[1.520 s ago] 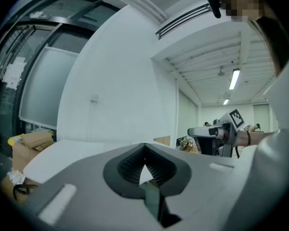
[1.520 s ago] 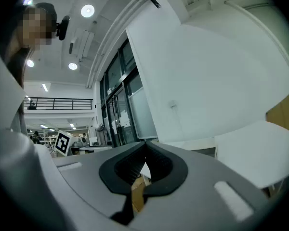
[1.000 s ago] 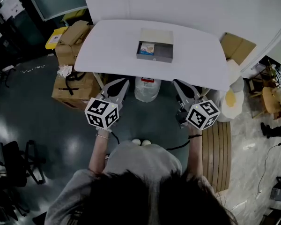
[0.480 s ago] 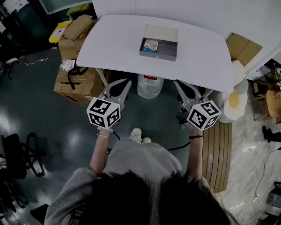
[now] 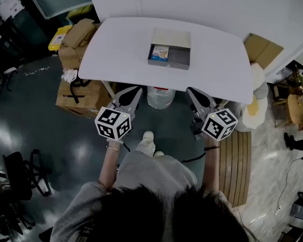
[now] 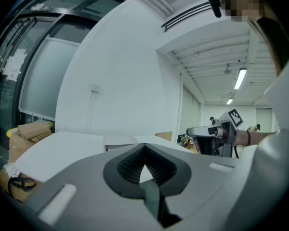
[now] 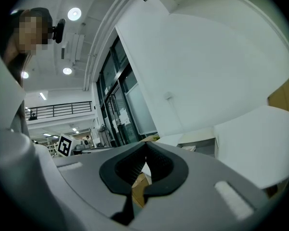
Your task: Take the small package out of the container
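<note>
A grey open container (image 5: 170,49) stands on the white table (image 5: 116,54), toward its far middle. The small package (image 5: 160,52), light with a blue and orange print, lies in the container's left part. Both grippers hang short of the table's near edge, pointing at it. My left gripper (image 5: 137,89) is shut with nothing in it; in the left gripper view its fingertips (image 6: 144,147) meet in front of the container (image 6: 119,143). My right gripper (image 5: 190,90) is likewise shut and bare, and in the right gripper view the container (image 7: 198,140) lies beyond it.
Cardboard boxes (image 5: 80,94) are stacked at the table's left end, another box (image 5: 262,47) at its right. A clear water jug (image 5: 160,96) stands under the near edge. A slatted wooden bench (image 5: 235,160) lies at the right, a black chair (image 5: 21,175) at lower left.
Both grippers have shifted slightly toward the table and stay shut. The person has put one foot forward below them.
</note>
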`<state>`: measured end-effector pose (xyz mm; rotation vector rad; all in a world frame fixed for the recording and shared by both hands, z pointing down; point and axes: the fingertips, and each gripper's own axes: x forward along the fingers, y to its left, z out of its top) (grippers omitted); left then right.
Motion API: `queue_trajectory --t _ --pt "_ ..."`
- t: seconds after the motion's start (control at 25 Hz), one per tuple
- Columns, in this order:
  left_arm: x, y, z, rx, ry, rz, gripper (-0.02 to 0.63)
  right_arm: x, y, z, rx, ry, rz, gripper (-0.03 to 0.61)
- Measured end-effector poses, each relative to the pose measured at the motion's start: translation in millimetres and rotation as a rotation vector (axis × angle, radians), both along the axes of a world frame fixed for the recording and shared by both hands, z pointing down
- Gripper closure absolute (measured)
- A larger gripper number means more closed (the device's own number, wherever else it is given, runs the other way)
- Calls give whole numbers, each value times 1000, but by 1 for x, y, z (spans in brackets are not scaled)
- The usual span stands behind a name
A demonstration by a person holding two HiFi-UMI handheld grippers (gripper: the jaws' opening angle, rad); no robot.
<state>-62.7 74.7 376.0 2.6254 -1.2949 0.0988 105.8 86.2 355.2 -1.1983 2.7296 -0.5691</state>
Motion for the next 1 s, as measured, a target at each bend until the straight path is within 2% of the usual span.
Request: queue_trajectory --t 0.44,1.0 --pt "5 -72 5 -22 -1 45 621 3 -66 8 -33 -28 45 571" --pt "9 -135 6 -22 16 105 621 -3 -117 12 -57 -20 80 571"
